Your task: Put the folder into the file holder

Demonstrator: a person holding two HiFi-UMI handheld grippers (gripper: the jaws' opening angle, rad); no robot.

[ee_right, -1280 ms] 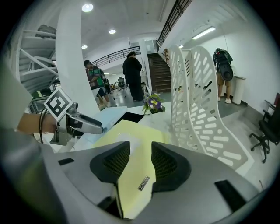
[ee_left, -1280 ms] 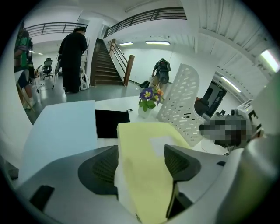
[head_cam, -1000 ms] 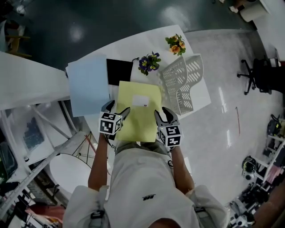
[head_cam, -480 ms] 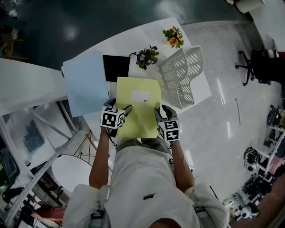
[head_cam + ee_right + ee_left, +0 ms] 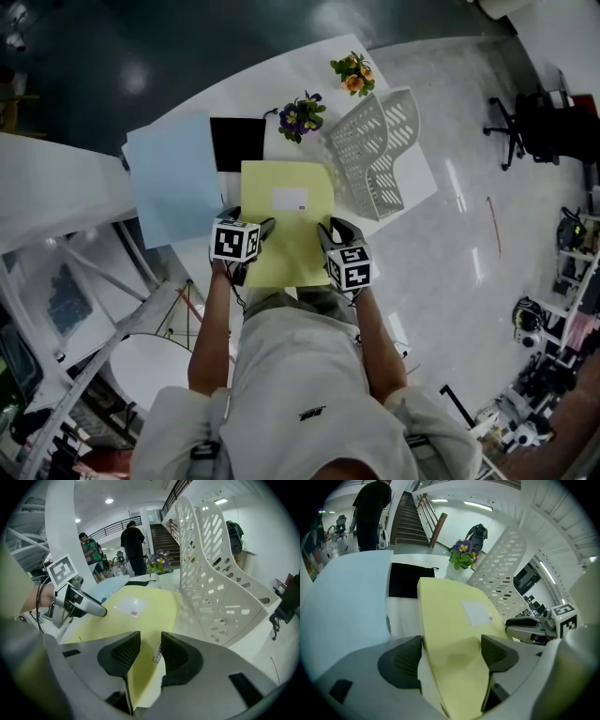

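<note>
Lowered slightly, the yellow folder bears a white label.

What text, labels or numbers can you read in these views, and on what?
No text is legible in any view.
White label on the yellow folder: looks blank apart from a small red mark, too small to read.
Strip on the folder's edge: print too blurred to read.
Logo on the person's shirt: too small to read.
Marker cubes: square patterns only, no letters.
</note>
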